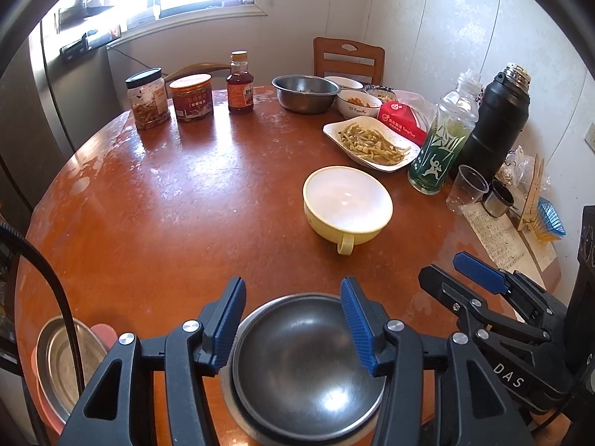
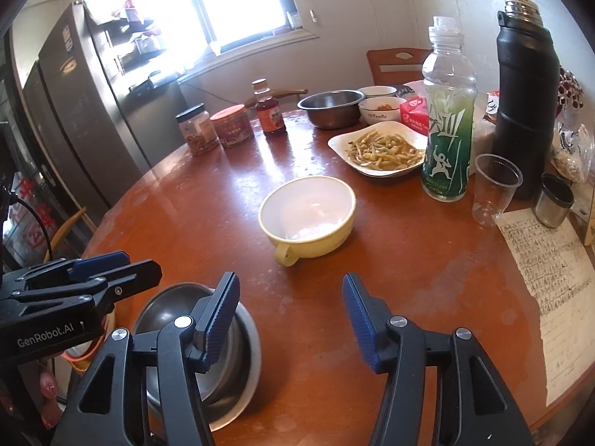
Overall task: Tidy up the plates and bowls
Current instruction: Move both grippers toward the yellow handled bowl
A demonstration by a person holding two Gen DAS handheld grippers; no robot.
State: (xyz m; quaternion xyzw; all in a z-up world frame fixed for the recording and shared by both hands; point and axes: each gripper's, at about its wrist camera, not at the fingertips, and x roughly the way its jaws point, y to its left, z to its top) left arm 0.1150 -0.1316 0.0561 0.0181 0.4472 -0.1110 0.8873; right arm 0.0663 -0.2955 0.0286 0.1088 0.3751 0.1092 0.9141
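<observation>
Two nested steel bowls [image 1: 305, 368] [image 2: 223, 379] sit at the table's near edge. My left gripper [image 1: 292, 319] hovers just above them, open, its pads clear of the rims; the right wrist view shows it at the left [image 2: 122, 265]. My right gripper [image 2: 290, 316] is open over bare table right of the steel bowls, with nothing between its fingers; it also appears at the right of the left wrist view [image 1: 459, 273]. A pale yellow bowl [image 1: 347, 204] [image 2: 308, 215] with a handle stands empty mid-table. Beyond it is a white plate [image 1: 336, 132] [image 2: 340, 145] of green beans.
At the far side stand a large steel bowl [image 1: 305, 93], small white bowls [image 1: 359, 104], jars [image 1: 148, 98] and a sauce bottle [image 1: 240, 83]. Right: a green bottle [image 2: 448, 137], black flask [image 2: 524, 104], plastic cup [image 2: 492, 189], a paper sheet [image 2: 550, 290]. A steel dish [image 1: 63, 364] sits low left.
</observation>
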